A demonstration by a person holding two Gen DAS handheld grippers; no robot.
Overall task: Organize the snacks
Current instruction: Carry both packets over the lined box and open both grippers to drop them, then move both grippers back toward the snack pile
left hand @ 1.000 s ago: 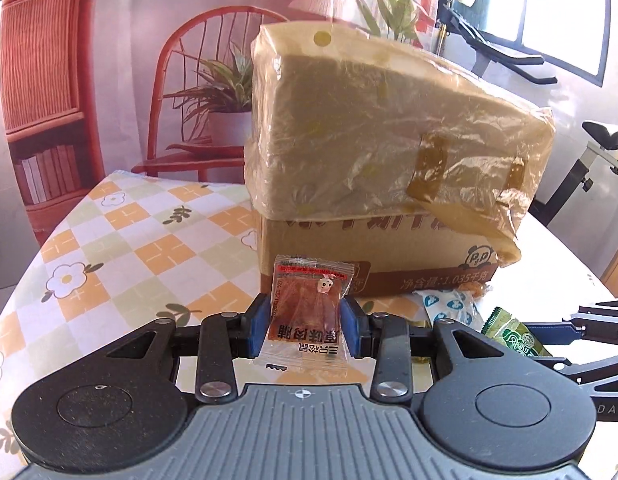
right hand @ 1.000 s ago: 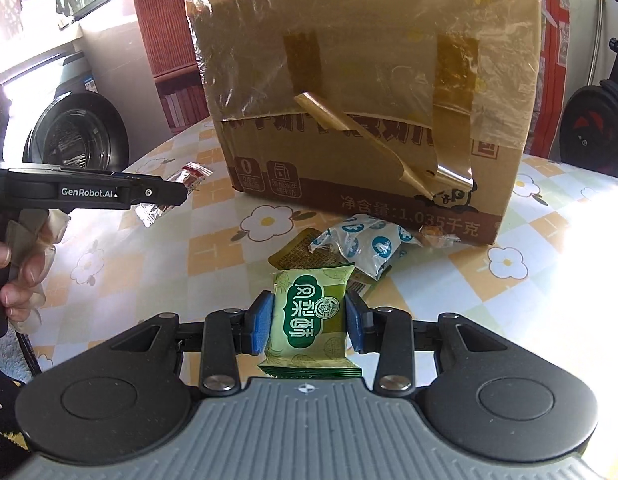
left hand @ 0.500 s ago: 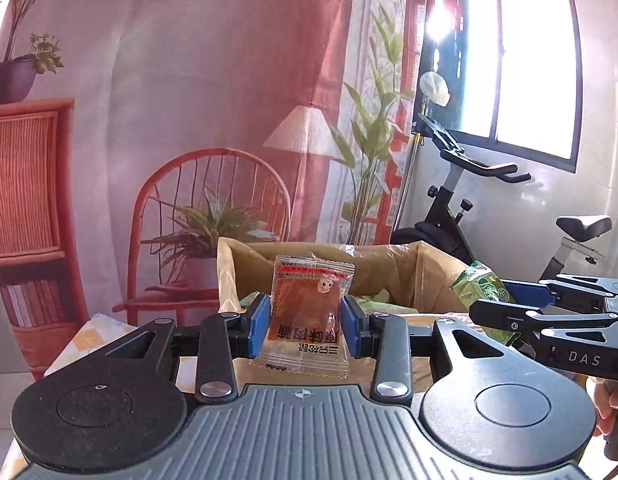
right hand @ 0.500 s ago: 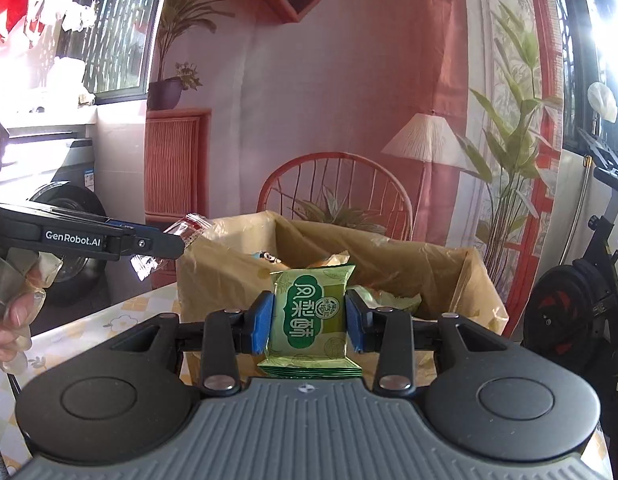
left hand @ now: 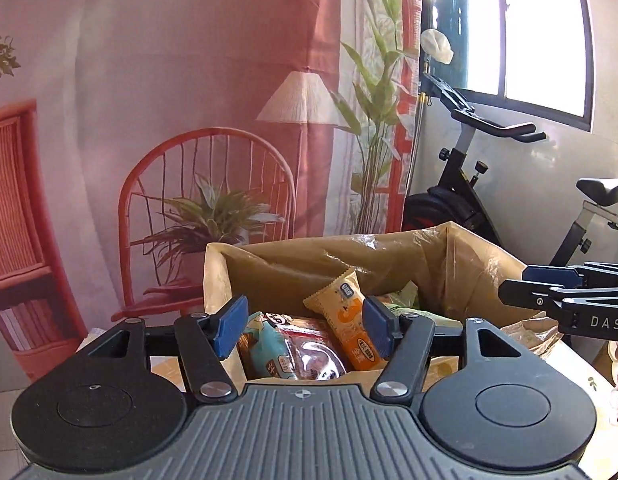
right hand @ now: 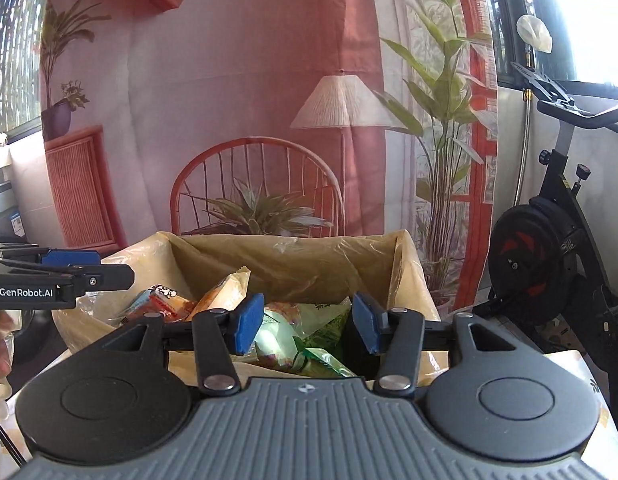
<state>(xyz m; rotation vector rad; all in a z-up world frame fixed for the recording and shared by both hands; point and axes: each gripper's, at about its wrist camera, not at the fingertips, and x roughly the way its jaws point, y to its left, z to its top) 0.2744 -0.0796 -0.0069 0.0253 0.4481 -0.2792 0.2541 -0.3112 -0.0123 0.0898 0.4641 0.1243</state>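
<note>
Snacks fill the open cardboard box, which is lined with crinkled plastic film and sits on the bench below both claws. The left claw hangs over the box's near left part with its jaws opening and its blue pads well apart; nothing is between them or touching them. Through that gap the left wrist view shows what the other view mostly hides: an orange packet leaning upright against the pile, a light blue packet beside it, and a red packet with a clear window lying between the two. The right claw hangs over the right part of the box, its jaws also opening, pads apart and free of any wrapper. Only the right wrist view looks down on the green packets and a pale wrapper heaped under it, with the orange and red packets reduced to edges further left. Each camera catches the other claw from the side at the frame's edge, level with the box rim. An exercise bike stands to the right beyond the bench, in front of a printed backdrop showing a chair and lamp.
</note>
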